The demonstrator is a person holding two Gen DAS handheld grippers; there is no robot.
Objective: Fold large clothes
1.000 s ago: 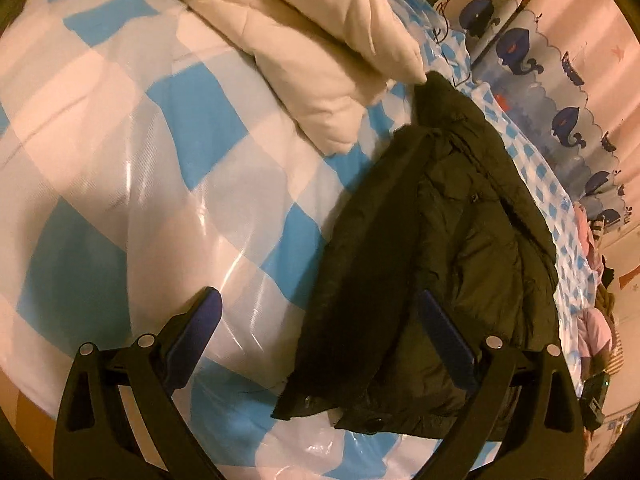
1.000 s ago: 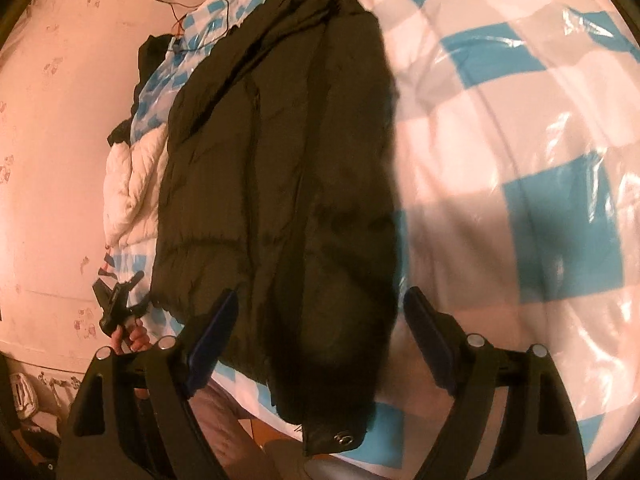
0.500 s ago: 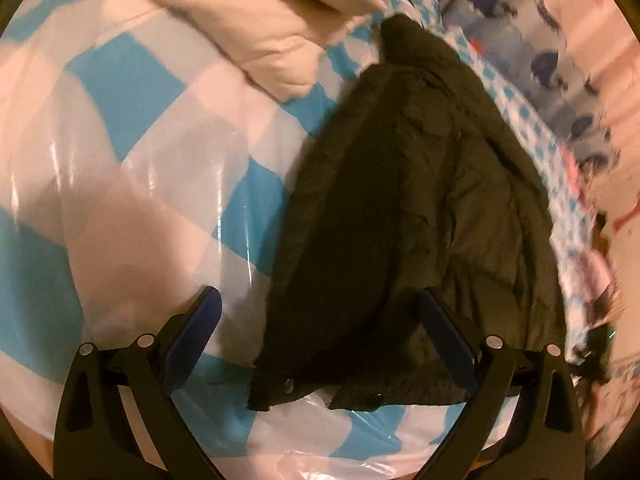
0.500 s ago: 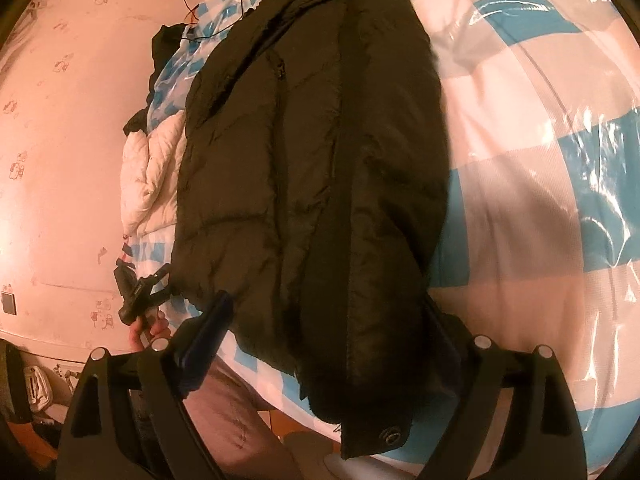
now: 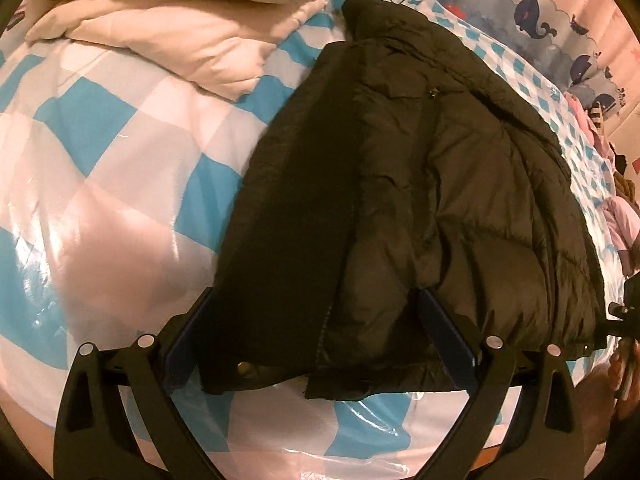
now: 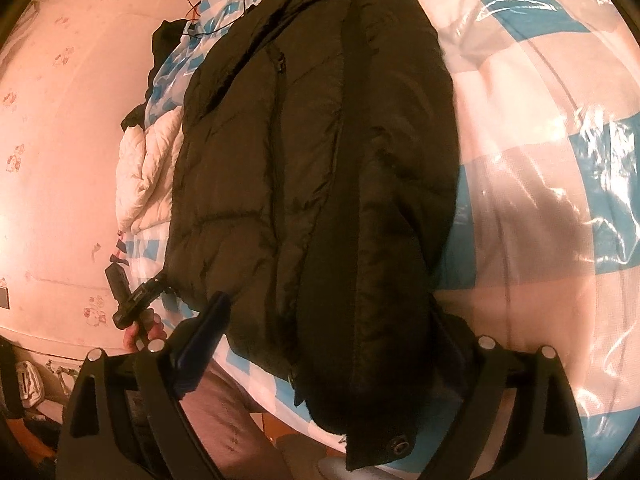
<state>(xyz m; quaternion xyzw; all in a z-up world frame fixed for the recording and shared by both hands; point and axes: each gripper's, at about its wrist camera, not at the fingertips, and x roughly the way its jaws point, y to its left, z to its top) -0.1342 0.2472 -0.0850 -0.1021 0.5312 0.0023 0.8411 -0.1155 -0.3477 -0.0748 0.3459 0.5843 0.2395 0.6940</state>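
The dark puffer jacket (image 5: 420, 184) lay spread along the bed (image 5: 104, 168), collar toward the far end and hem at the near edge, one front panel folded over the other. The left claw (image 5: 316, 332) straddled the jacket's hem with its jaws wide apart, the fabric lying between the blue pads without being pinched. The right claw (image 6: 324, 340) stood over the jacket's other lower corner; its jaws had just been opening and stood wide, the cloth between them but not gripped. A snap fastener (image 6: 400, 446) showed on the jacket's hem corner nearest that claw. Beyond the jacket's collar, a cream quilt (image 5: 180, 28) sat bunched on the blue-and-white checked cover. A whale-print curtain (image 5: 532, 12) hung past the jacket's far side. In the right wrist view a person's hand (image 6: 144, 330) held the other tool's handle just beside the jacket's edge.
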